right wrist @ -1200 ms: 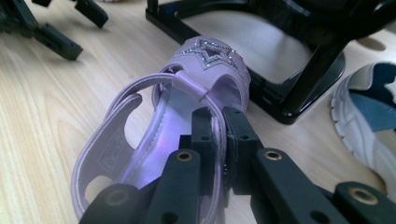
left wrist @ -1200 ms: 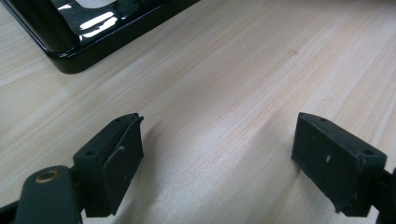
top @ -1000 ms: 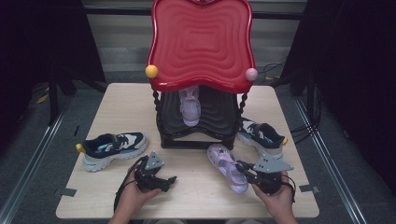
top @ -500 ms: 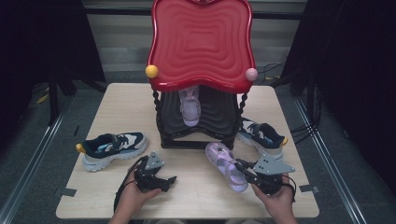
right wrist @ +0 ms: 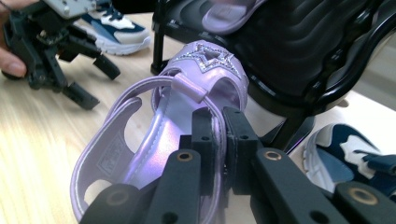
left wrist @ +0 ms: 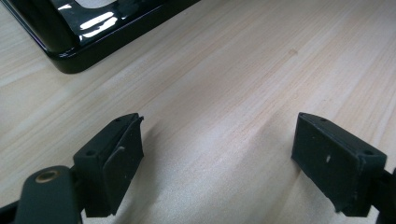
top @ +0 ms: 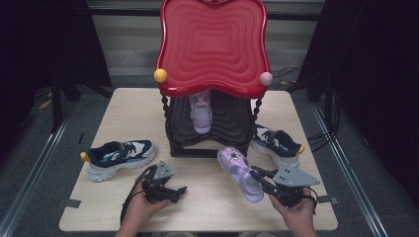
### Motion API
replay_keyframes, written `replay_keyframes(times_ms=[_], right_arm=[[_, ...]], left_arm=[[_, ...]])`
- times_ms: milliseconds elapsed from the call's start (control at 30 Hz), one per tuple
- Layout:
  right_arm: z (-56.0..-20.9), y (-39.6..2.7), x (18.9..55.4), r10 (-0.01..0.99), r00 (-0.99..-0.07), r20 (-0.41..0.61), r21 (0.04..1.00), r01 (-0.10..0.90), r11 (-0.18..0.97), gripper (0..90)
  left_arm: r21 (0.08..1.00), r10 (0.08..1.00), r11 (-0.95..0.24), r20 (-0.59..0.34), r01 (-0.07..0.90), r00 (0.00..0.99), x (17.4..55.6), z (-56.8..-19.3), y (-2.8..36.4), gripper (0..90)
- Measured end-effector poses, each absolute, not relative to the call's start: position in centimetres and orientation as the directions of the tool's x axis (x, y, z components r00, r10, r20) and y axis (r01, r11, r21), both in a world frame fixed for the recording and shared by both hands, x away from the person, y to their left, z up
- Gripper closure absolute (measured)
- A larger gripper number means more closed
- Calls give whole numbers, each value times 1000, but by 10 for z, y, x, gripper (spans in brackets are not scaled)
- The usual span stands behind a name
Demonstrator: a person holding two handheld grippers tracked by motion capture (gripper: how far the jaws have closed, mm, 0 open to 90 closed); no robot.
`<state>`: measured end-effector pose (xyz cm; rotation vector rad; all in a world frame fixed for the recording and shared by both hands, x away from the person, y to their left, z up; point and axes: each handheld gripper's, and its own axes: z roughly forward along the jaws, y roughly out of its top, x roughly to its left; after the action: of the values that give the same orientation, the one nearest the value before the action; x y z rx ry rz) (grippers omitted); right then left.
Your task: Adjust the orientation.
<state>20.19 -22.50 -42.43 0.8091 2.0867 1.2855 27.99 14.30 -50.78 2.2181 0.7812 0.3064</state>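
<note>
step in hand, as judged: the second lilac sandal (top: 240, 173) is gripped and about to be carried to the shoe stand (top: 211, 129), where its mate (top: 201, 112) already sits on the black shelf under the red top. the gripped sandal lies just in front of the stand's base, toe toward it, heel toward the person. the right gripper (top: 262, 176) has its jaws pinched nearly together on the sandal's side wall near the heel; the right gripper view confirms this, the pads (right wrist: 204, 135) clamping the lilac rim of the sandal (right wrist: 154, 135) between them. the left gripper (top: 179, 191) rests low on the table (top: 123, 106) in front of the stand, to the left of the sandal, jaws wide apart and holding nothing. the next move likely calls for a lift clear of the table, a forward carry and a placing beside the mate, with the thin rim kept from slipping out of the pinch; whether the sole is already off the table cannot be told from the high view. the right gripper view gives the star on the toe strap and the exact bite; the high view gives the layout, with one navy trainer (top: 118, 158) left of the stand and another (top: 276, 144) at its right. the left gripper view shows its empty pads (left wrist: 116, 163) over bare wood, near the stand's glossy corner (left wrist: 70, 42).
</note>
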Motion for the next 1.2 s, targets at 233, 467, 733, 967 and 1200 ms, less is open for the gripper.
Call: replay_keyframes(times_ms=[233,467,733,967,1200], right_arm=[[-414,-228,207,754,-639,-152,920,188,345,835],[-408,-228,215,776,-609,-162,917,198,347,835],[-401,-226,226,802,-571,-177,920,193,341,835],[-397,-221,236,816,-553,-168,924,199,325,835],[-396,-218,244,830,-527,-182,925,195,327,835]], left_arm=[[726,619,-530,-23,439,785,280,-508,143,156],[726,619,-530,-23,438,785,280,-508,143,157],[726,618,-530,-23,438,786,280,-508,143,157],[726,618,-530,-23,438,786,280,-508,143,157],[726,618,-530,-23,438,786,280,-508,143,157]])
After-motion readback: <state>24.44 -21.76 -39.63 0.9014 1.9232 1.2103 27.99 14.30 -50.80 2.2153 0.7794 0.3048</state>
